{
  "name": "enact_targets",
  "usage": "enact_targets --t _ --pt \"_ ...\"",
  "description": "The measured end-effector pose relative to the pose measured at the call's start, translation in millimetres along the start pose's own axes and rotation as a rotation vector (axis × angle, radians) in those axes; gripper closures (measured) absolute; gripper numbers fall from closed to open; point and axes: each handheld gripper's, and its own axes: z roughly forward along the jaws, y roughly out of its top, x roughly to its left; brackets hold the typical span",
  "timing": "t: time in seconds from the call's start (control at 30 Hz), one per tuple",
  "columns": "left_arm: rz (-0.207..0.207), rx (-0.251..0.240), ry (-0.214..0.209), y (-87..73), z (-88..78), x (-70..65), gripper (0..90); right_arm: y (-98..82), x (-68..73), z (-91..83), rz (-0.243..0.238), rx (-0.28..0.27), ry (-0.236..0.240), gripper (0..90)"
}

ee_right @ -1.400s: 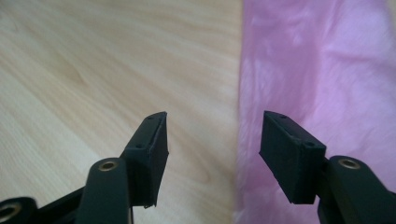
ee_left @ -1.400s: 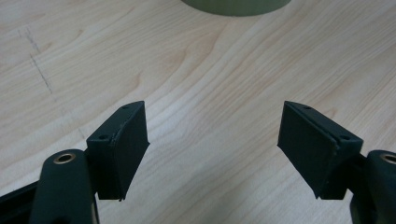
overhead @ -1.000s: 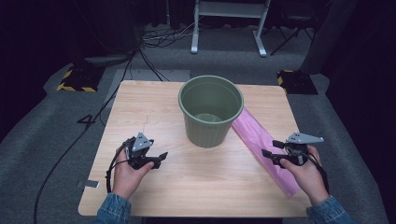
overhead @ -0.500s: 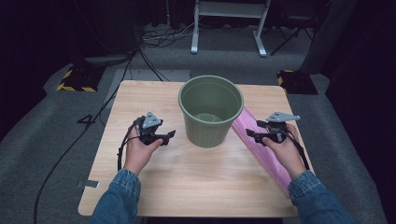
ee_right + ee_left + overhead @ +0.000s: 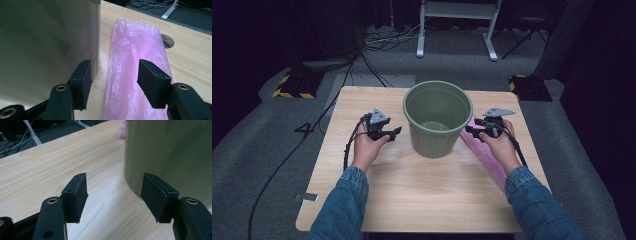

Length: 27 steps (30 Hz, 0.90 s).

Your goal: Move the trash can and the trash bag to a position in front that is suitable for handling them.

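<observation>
Green bin [image 5: 438, 119] upright mid-tabletop [image 5: 412, 190], toward the far edge. Flanked by left gripper [image 5: 392, 133] and right gripper [image 5: 471, 131], both just beside its wall, apart from it. Jaws on both parted with nothing between them, just been closing. Pink bag [image 5: 136, 75] flat on tabletop at the bin's right, under right gripper.

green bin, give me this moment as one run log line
green bin upright mid-table, empty | left gripper beside its left wall, jaws open, just closing | right gripper at its right wall over pink bag, jaws open, just closing
</observation>
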Motion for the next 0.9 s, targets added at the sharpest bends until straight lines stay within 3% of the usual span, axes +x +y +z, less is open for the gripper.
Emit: enact_targets --t 0.17,0.27,0.4,0.67,0.73,0.9 --pt "0.02 0.014 -0.028 3.3 13.1 -2.9 38.6 2.0 -0.1 12.5 0.007 -0.001 0.006 47.5" --pt "0.036 0.015 -0.047 6.0 14.6 -10.5 44.9 4.1 5.1 15.1 -0.017 -0.003 0.022 55.2" --pt "0.055 0.025 -0.048 6.0 10.0 -16.8 52.4 3.1 9.9 11.2 -0.039 -0.001 0.031 62.3" --pt "0.087 0.039 -0.051 3.3 -0.6 -28.0 58.4 2.0 22.7 0.9 -0.111 0.032 0.034 69.2" --pt "0.087 0.036 -0.06 1.1 -3.5 -31.0 59.3 0.0 27.1 -3.7 -0.135 0.037 0.033 69.9" --pt "0.079 0.028 -0.094 -6.4 -12.9 -41.7 59.8 -8.6 32.8 -16.1 -0.143 0.038 0.052 69.9"
